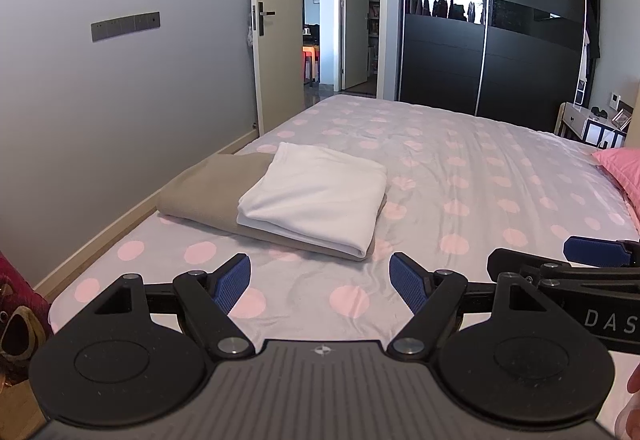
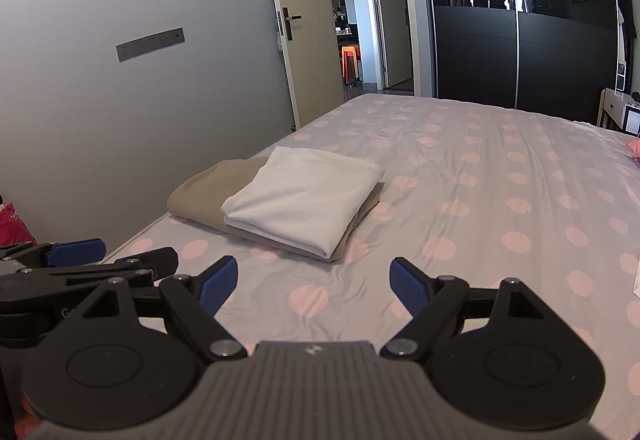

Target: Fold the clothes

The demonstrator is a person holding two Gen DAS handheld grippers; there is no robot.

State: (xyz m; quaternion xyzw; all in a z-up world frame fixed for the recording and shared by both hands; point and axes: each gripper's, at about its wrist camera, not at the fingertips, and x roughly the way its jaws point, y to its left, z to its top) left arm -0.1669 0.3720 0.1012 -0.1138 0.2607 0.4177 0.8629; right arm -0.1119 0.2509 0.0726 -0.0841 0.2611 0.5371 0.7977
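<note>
A folded white garment [image 1: 316, 196] lies on top of a folded beige garment [image 1: 208, 192] near the left edge of the bed [image 1: 460, 176]. The white garment [image 2: 304, 196] and the beige garment [image 2: 200, 192] show in the right wrist view too. My left gripper [image 1: 320, 280] is open and empty, held above the sheet just short of the stack. My right gripper [image 2: 312, 282] is open and empty beside it. Each gripper shows at the edge of the other's view, the right gripper [image 1: 560, 260] and the left gripper [image 2: 96, 252].
The bed has a grey sheet with pink dots. A pink pillow [image 1: 620, 168] lies at the right. A grey wall [image 1: 120, 80] runs along the left, with an open door [image 1: 276, 20] and a dark wardrobe [image 1: 488, 20] behind. A red bag [image 2: 12, 224] sits at the left.
</note>
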